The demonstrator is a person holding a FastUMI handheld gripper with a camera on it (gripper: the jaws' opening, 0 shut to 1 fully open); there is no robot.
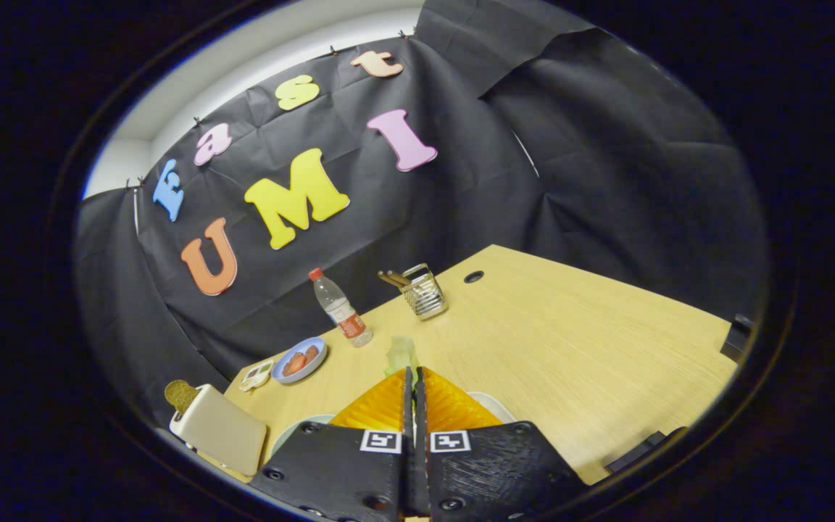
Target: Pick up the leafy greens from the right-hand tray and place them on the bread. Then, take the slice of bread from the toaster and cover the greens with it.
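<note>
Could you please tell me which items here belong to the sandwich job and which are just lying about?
Job: leafy greens pinched in the shut gripper; toaster holding the bread slice.

Lying about: water bottle, wire basket, blue bowl.

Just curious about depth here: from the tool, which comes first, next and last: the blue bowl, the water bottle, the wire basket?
From the tool, shut on leafy greens:
1. Blue bowl, ahead, left.
2. Water bottle, beyond the bowl.
3. Wire basket, farthest, nearly straight ahead.

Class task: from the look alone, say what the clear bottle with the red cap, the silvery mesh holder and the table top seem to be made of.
Clear bottle with red cap: probably thin glossy plastic, see-through. Silvery mesh holder: apparently shiny metal wire, open grid. Pale table top: wood or wood-look laminate, matt, fine grain lines. The gripper is shut on pale leafy greens.
</note>
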